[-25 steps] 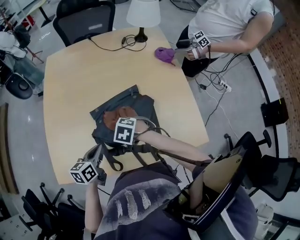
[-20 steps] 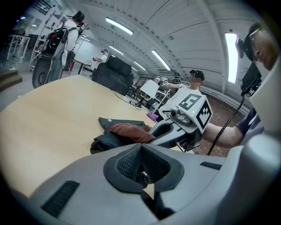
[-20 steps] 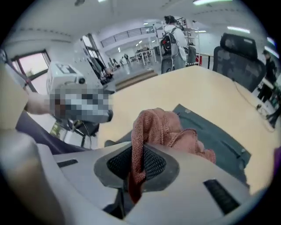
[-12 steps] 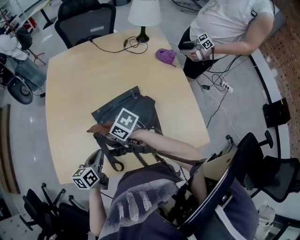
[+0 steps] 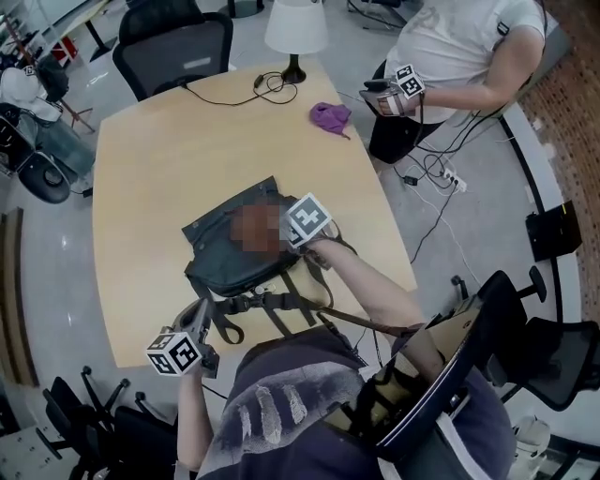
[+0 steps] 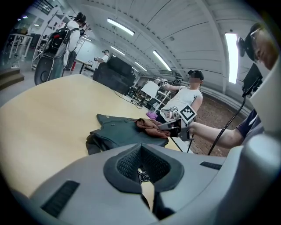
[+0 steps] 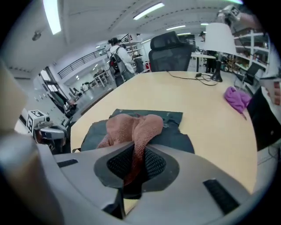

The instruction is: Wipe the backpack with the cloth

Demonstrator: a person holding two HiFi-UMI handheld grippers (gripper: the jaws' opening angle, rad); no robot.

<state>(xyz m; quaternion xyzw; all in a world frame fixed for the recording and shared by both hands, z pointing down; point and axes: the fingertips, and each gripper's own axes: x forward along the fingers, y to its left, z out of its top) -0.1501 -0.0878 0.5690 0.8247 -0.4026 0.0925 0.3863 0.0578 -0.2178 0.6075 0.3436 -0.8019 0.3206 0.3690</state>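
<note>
A dark grey-green backpack point(image 5: 225, 264) lies flat on the wooden table point(image 5: 159, 159), its straps point(image 5: 258, 305) trailing toward the near edge. My right gripper point(image 5: 281, 230) is over the backpack's upper right part, shut on a rust-brown cloth point(image 7: 131, 125) that drapes onto the bag point(image 7: 175, 136). The left gripper view shows the cloth point(image 6: 149, 127) resting on the backpack point(image 6: 118, 134). My left gripper point(image 5: 197, 314) hovers at the table's near edge, left of the straps, its jaws shut with nothing between them.
A purple cloth point(image 5: 330, 116) lies at the table's far right, near a lamp point(image 5: 295, 28) and its cable point(image 5: 267, 86). A second person sits beyond the far right corner holding a gripper point(image 5: 394, 89). Office chairs point(image 5: 173, 42) ring the table.
My right gripper has dragged the cloth across the backpack, from its near left part to its right, farther side. The left gripper has barely moved.
</note>
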